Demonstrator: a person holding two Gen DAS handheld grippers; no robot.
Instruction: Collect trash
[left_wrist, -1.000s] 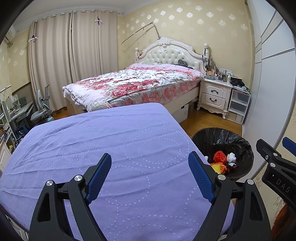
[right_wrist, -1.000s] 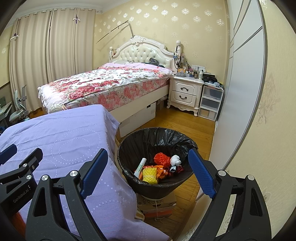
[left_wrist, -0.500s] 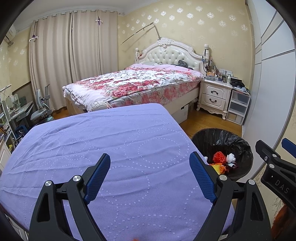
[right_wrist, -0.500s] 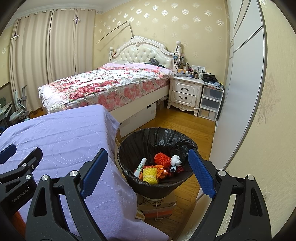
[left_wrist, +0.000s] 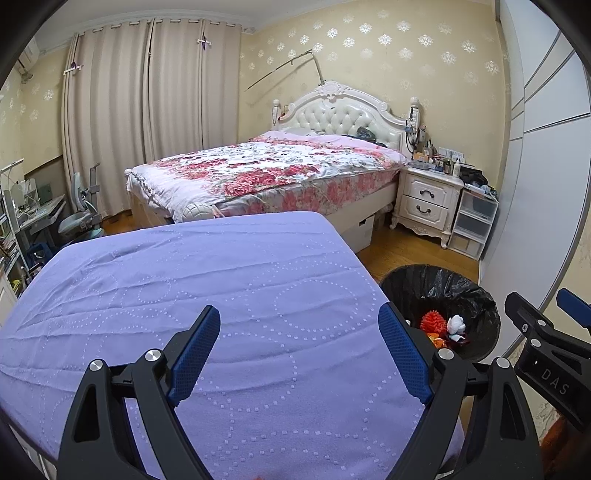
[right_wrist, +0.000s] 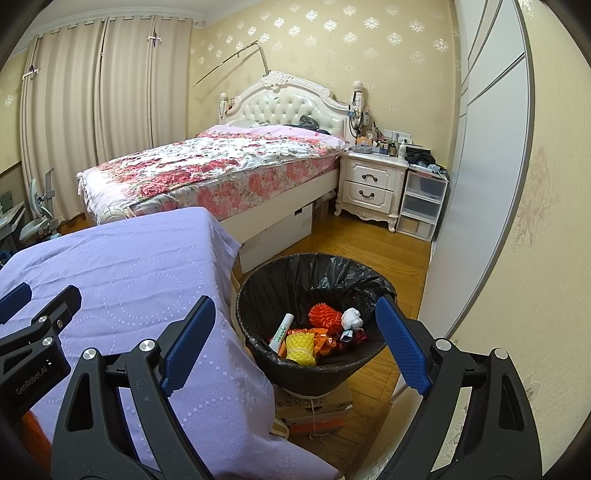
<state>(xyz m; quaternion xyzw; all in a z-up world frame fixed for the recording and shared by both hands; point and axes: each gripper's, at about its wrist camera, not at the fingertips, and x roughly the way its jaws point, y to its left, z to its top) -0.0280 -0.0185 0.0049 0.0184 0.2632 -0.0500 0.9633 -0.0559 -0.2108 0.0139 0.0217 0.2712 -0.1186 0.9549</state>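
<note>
trash bin (right_wrist: 314, 373) between right tool (right_wrist: 295, 317) fingers | tool empty, spread wide

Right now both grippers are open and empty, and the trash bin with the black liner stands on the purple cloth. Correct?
Not quite. The trash bin stands beside the purple cloth, on a cardboard box on the floor, as the right wrist view shows. The left gripper and right gripper are indeed open and empty.
</note>
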